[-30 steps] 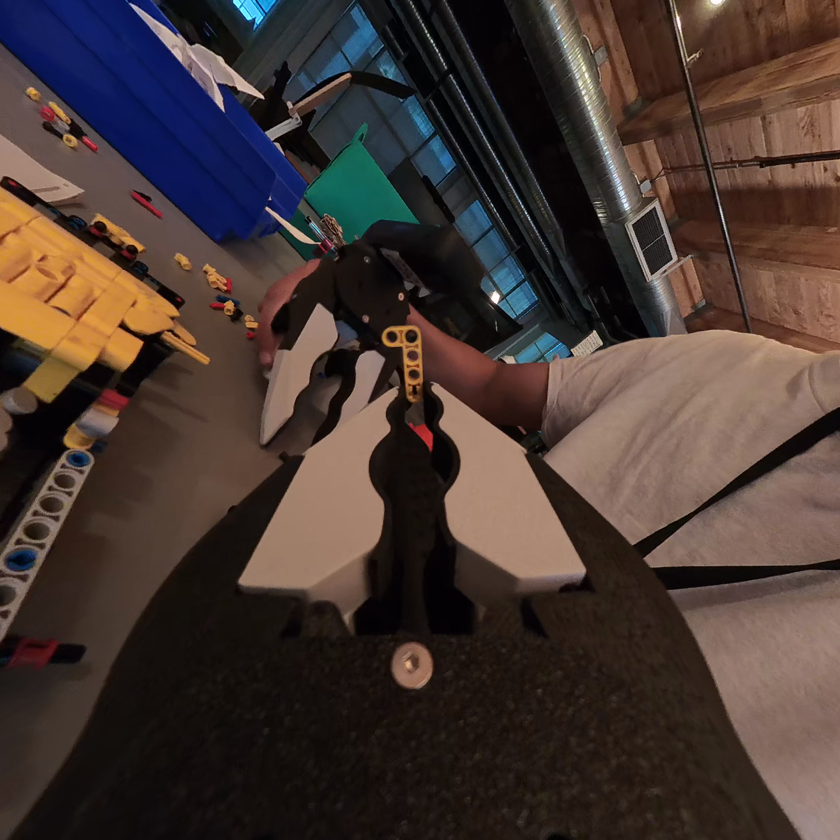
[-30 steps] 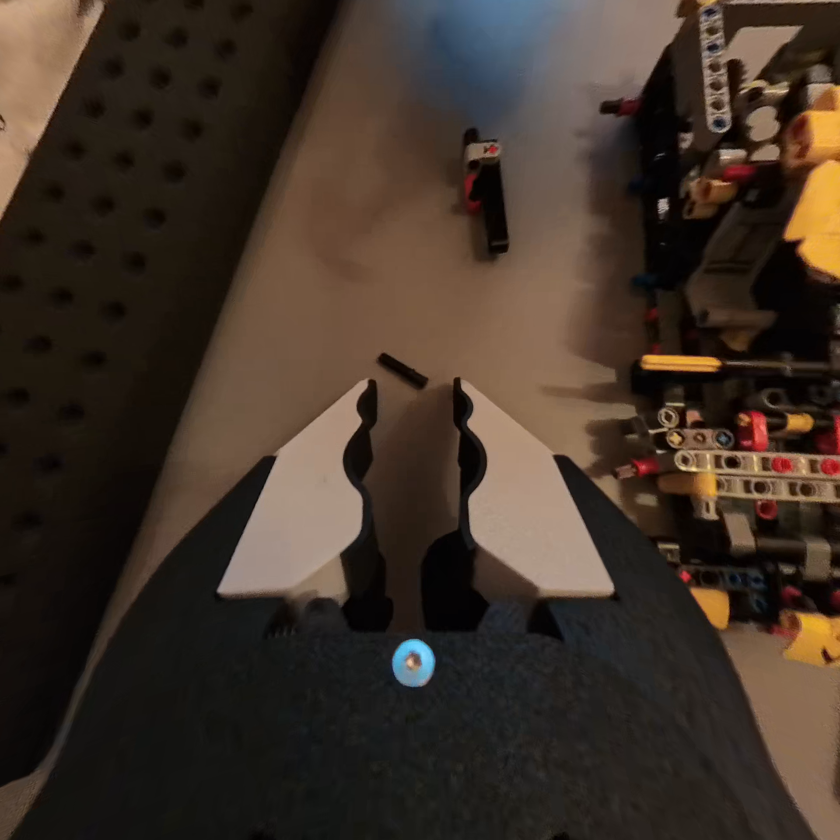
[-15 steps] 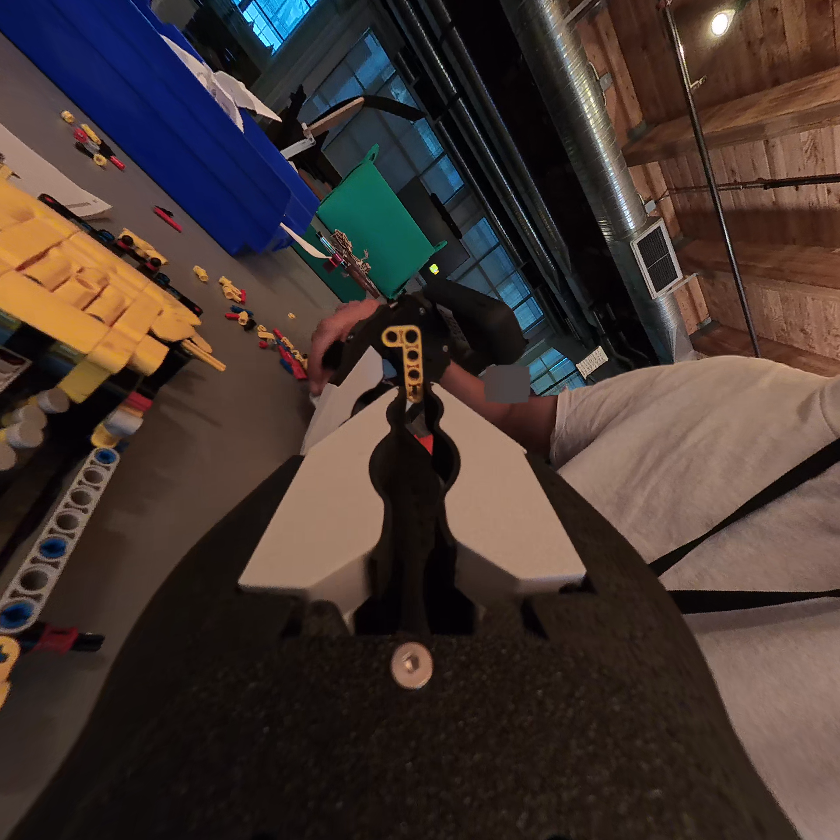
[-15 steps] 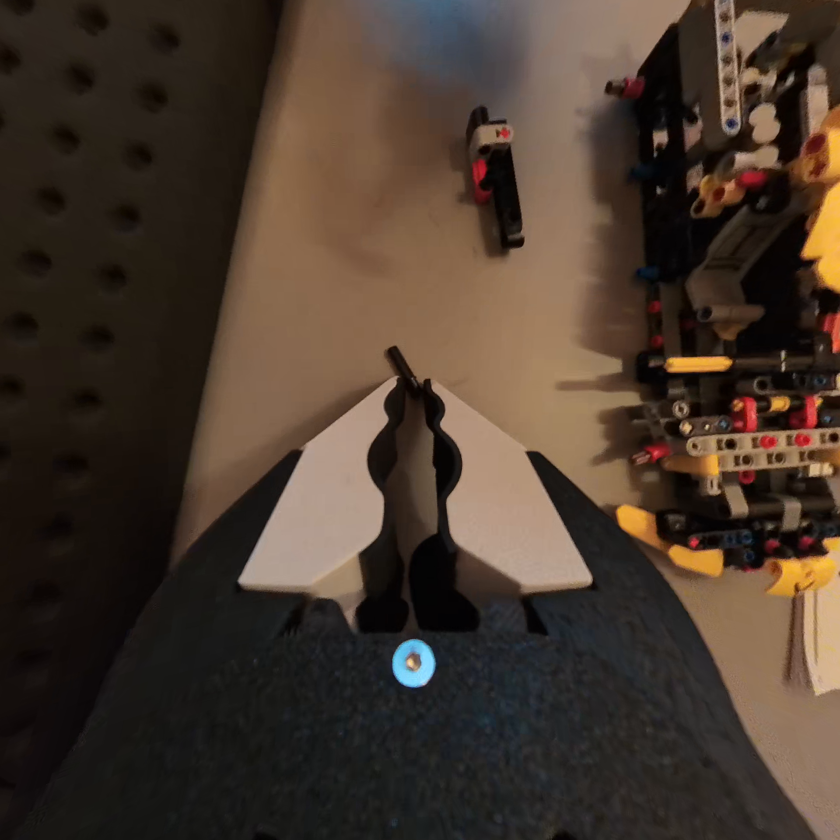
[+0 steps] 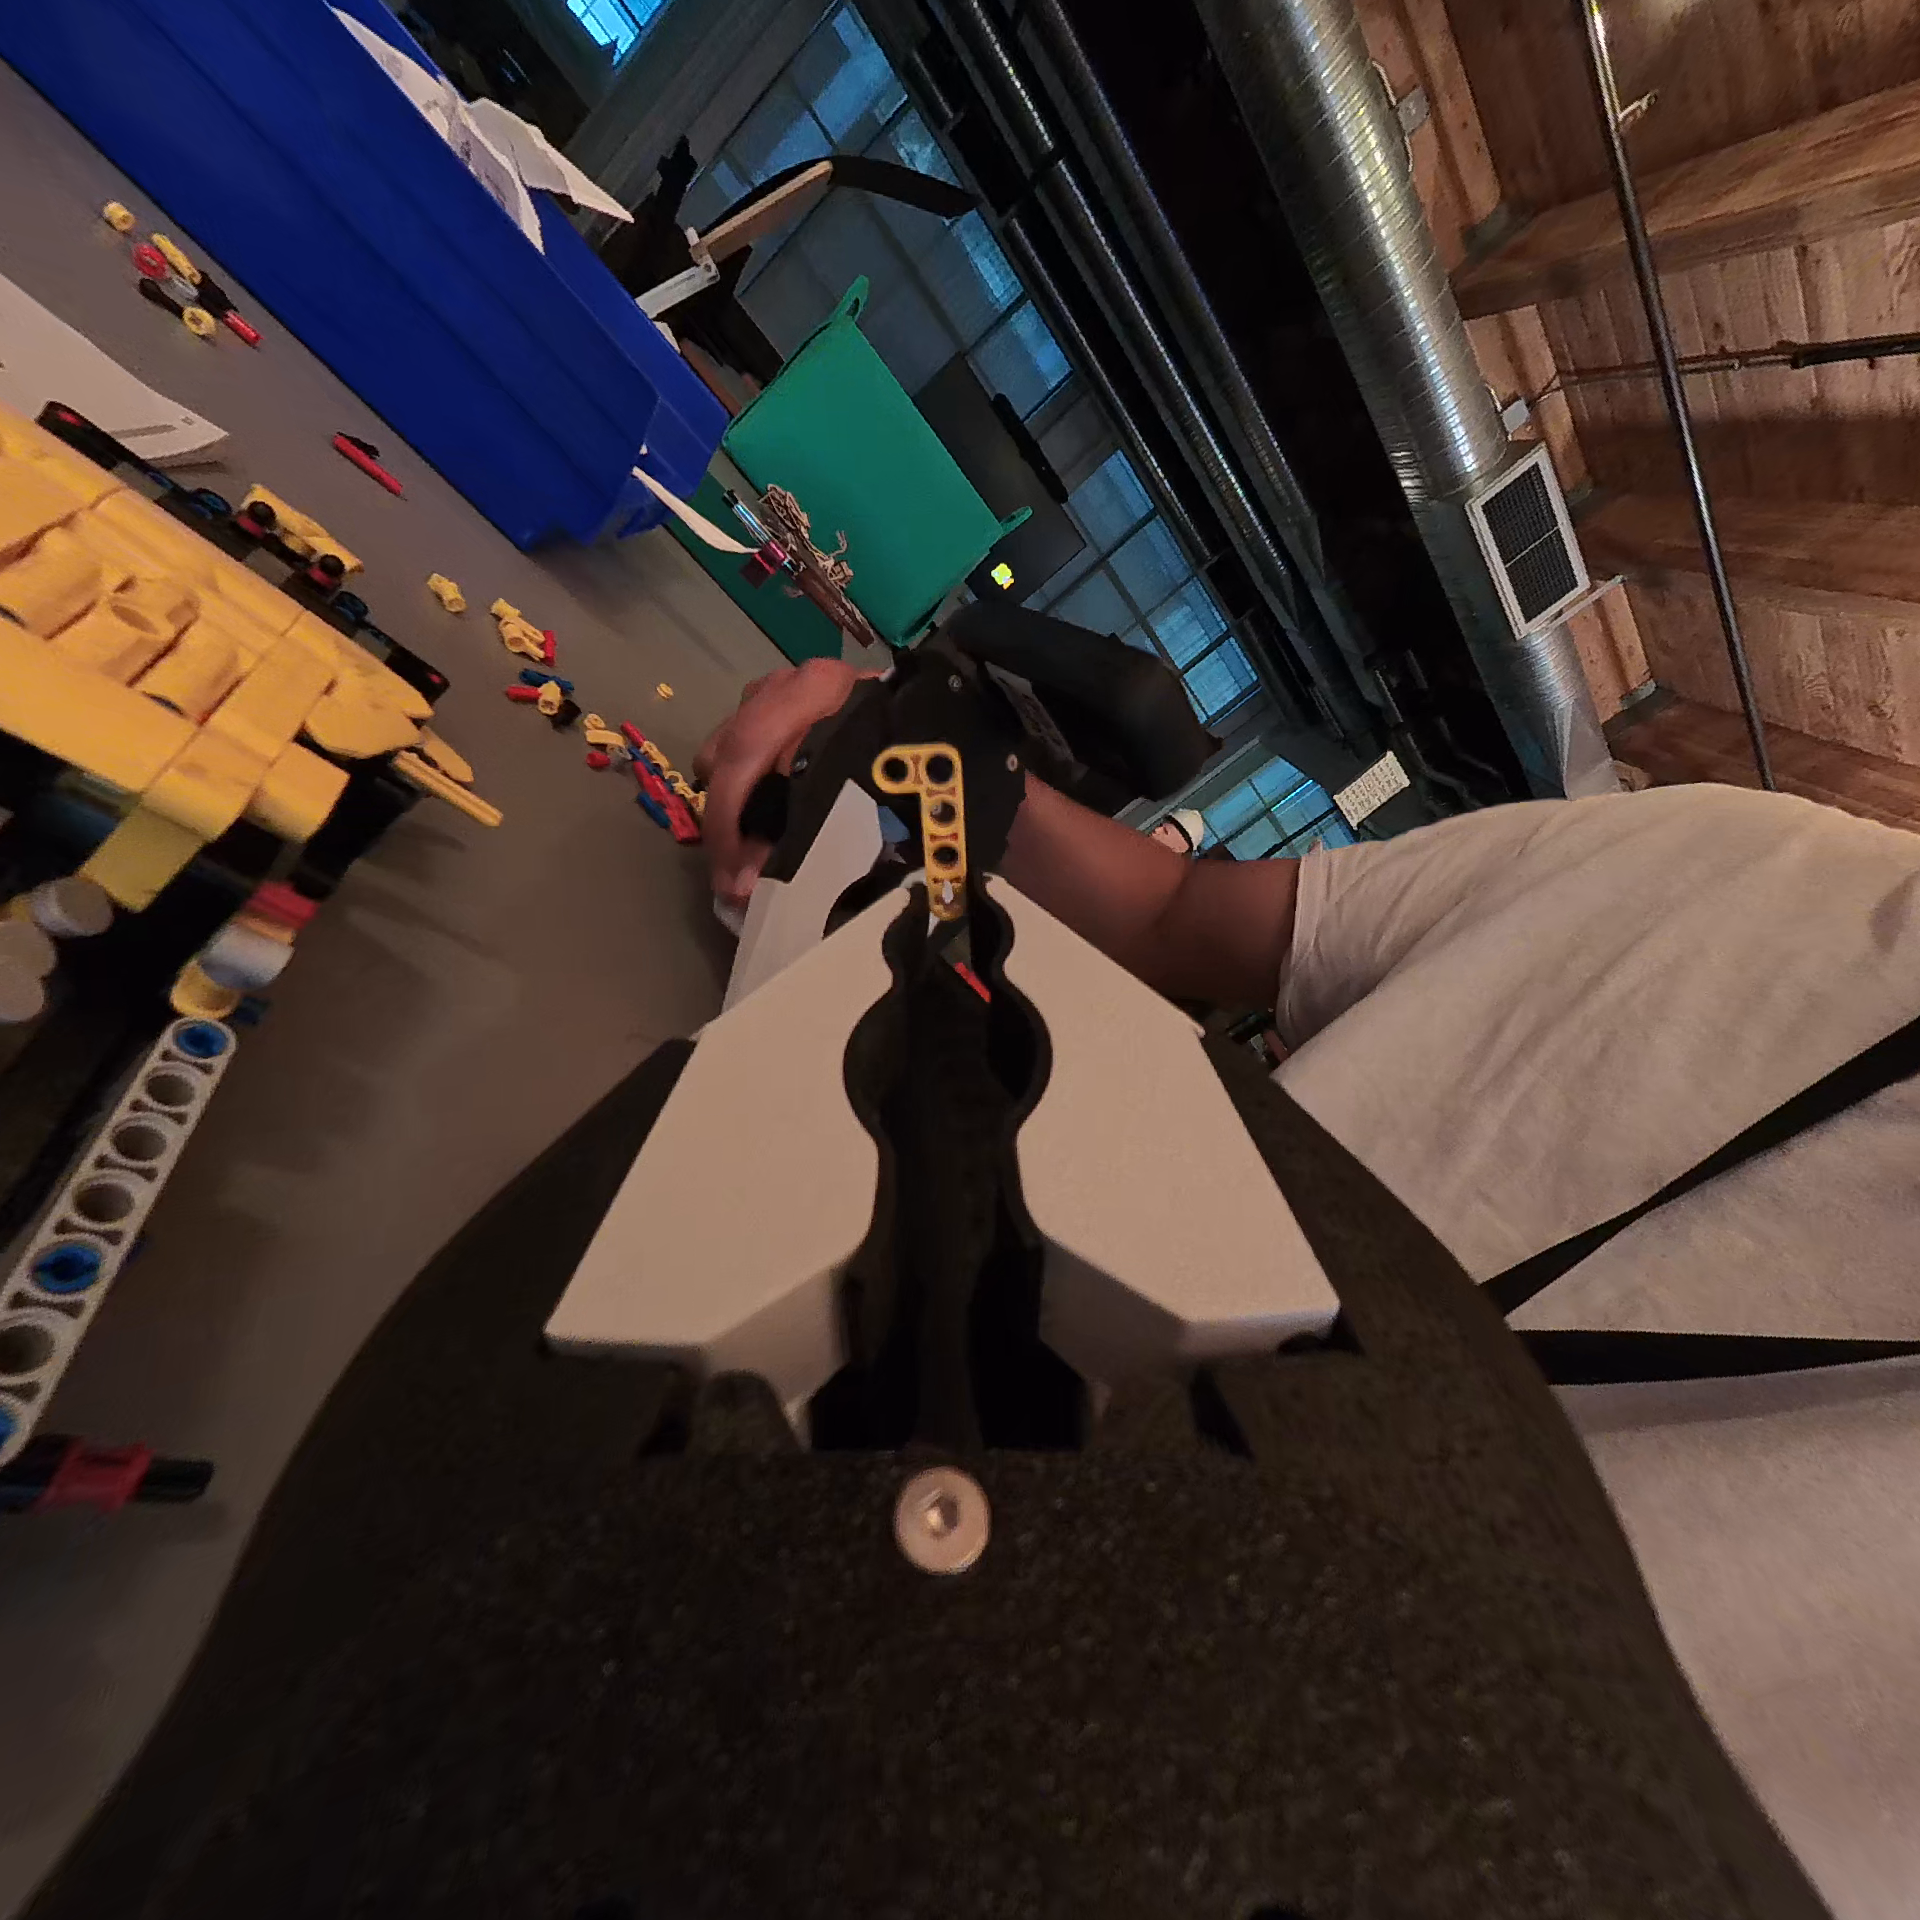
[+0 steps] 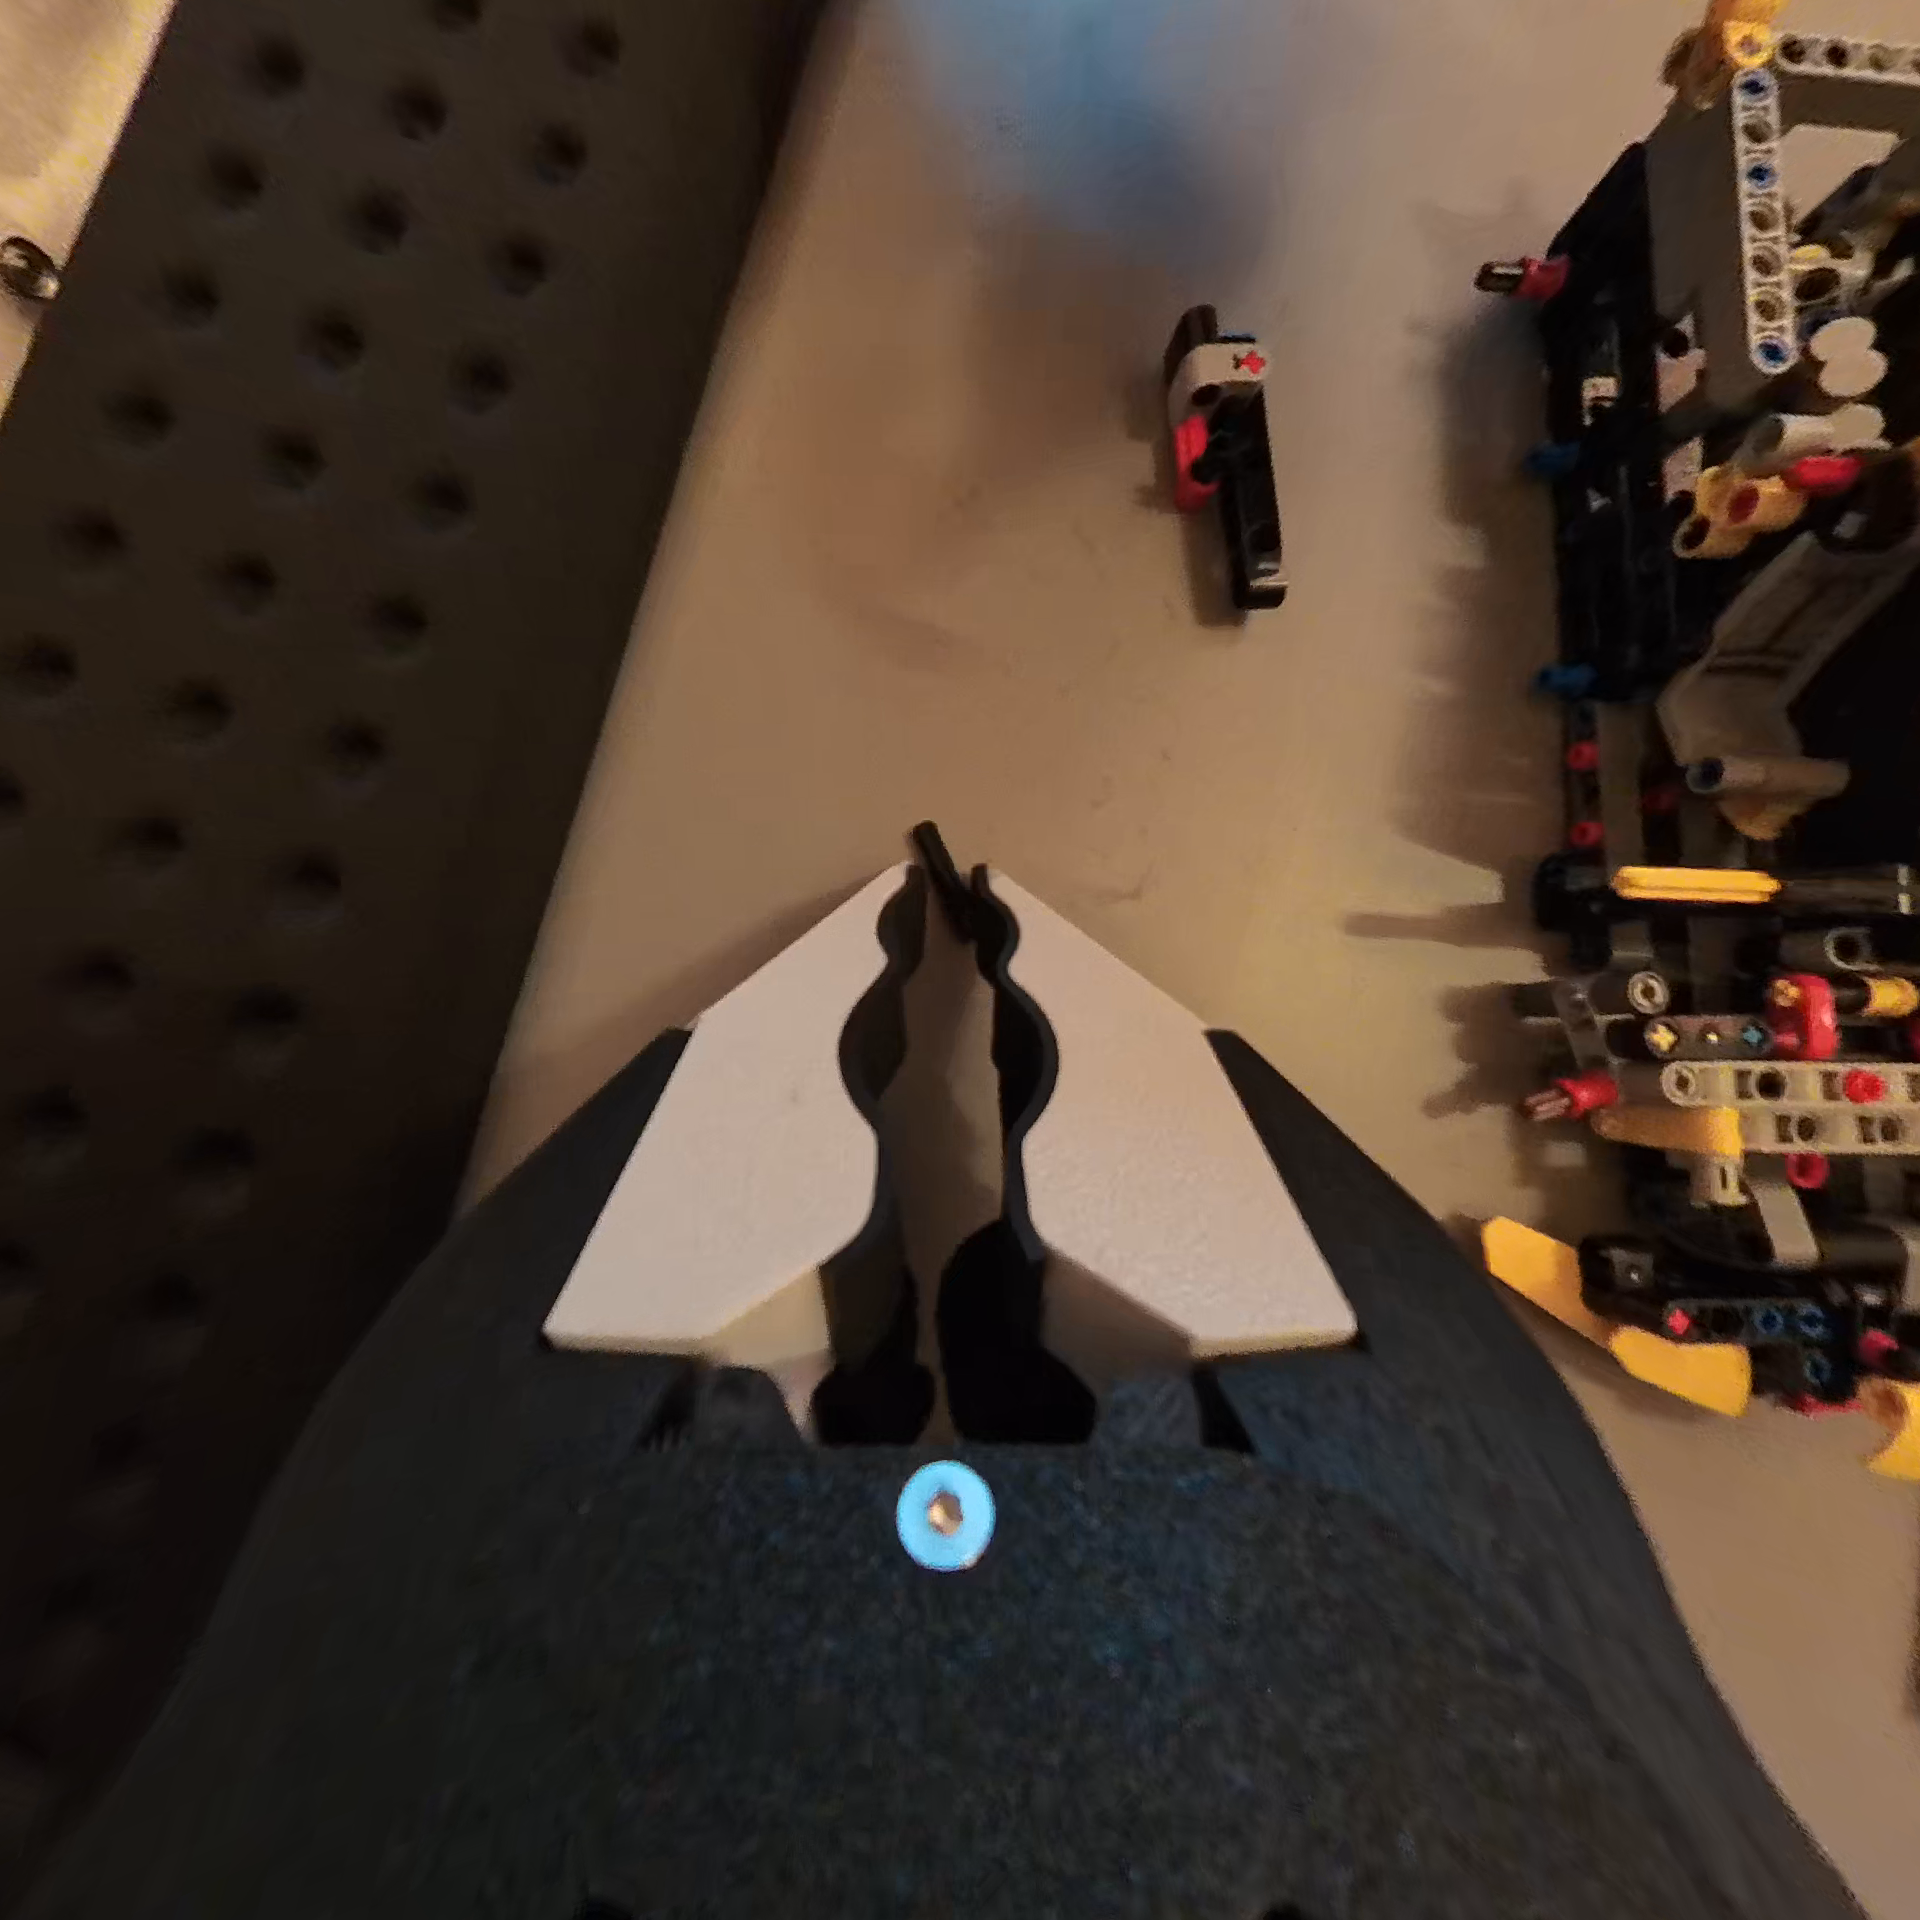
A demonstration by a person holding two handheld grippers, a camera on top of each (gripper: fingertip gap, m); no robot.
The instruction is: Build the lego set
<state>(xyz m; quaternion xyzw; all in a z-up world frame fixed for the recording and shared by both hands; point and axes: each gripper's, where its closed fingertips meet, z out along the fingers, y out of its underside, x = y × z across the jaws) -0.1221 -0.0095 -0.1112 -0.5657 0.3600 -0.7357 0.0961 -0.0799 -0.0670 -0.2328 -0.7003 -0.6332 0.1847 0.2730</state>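
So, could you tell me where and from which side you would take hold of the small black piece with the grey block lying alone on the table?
I would grip the small black piece across its long black bar, at the bare end away from the grey block, coming straight down from above. It lies flat on the table, well apart from the model, so both long sides are free for the fingers.

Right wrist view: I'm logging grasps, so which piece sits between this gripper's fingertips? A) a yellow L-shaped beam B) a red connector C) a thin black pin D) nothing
C: the right gripper is shut on a thin black pin that pokes out past its tips, above the table; the yellow L-shaped beam is in the left gripper.
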